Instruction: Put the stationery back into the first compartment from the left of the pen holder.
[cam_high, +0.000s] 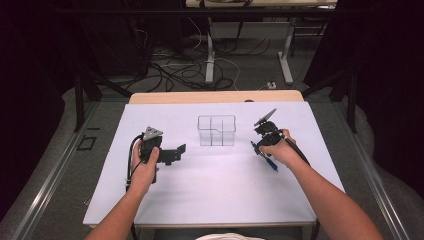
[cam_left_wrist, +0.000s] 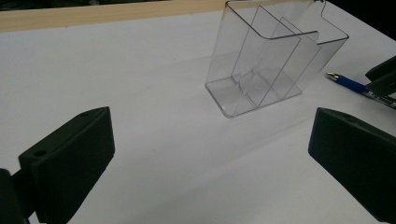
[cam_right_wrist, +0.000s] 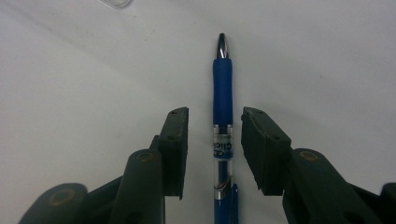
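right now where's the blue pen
The blue pen lies flat on the white table, right of the clear divided organizer. In the right gripper view it sits between the open jaws of the right tongs, not yet clamped.

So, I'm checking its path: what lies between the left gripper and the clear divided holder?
Nothing: in the left gripper view, bare white table runs from the left gripper to the clear plastic divided holder. The high view agrees.
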